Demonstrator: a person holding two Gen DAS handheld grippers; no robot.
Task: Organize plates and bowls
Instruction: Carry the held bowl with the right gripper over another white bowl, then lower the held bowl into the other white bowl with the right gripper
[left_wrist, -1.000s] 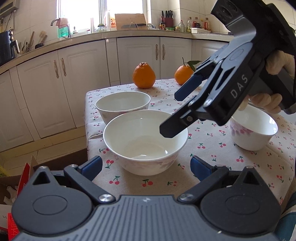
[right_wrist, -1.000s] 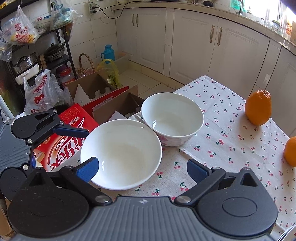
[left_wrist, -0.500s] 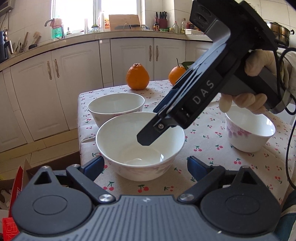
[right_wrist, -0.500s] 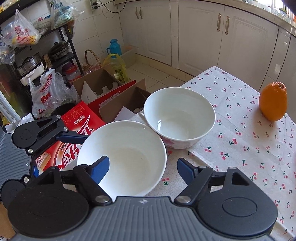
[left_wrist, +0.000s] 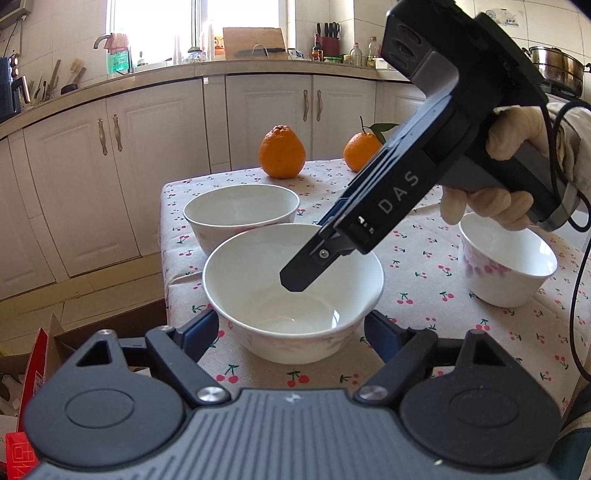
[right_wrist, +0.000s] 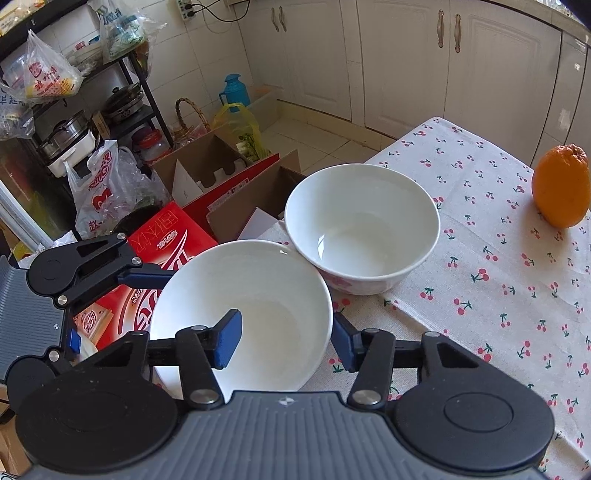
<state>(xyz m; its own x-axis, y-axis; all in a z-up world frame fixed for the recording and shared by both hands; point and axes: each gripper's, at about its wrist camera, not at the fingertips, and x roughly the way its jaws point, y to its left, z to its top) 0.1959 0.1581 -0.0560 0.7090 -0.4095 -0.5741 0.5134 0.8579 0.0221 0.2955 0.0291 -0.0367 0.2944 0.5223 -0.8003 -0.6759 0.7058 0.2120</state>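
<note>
Three white bowls stand on the cherry-print tablecloth (left_wrist: 424, 280). The near bowl (left_wrist: 291, 295) sits at the table's left edge, also in the right wrist view (right_wrist: 251, 306). A second bowl (left_wrist: 240, 214) stands just behind it, touching it (right_wrist: 362, 225). A smaller bowl (left_wrist: 506, 266) is at the right. My left gripper (left_wrist: 291, 328) is open, its fingers either side of the near bowl's front. My right gripper (right_wrist: 286, 338) is open and straddles the near bowl's rim, one finger (right_wrist: 229, 338) inside and one outside.
Two oranges (left_wrist: 282, 151) (left_wrist: 360, 151) sit at the table's far end. Beyond the table's left edge are cardboard boxes (right_wrist: 221, 173), a red carton (right_wrist: 162, 240) and bags on the floor. White cabinets (left_wrist: 122, 166) stand behind.
My right gripper has come down over the near bowl and its jaws have narrowed around the rim. My left gripper has moved closer to the bowl's front.
</note>
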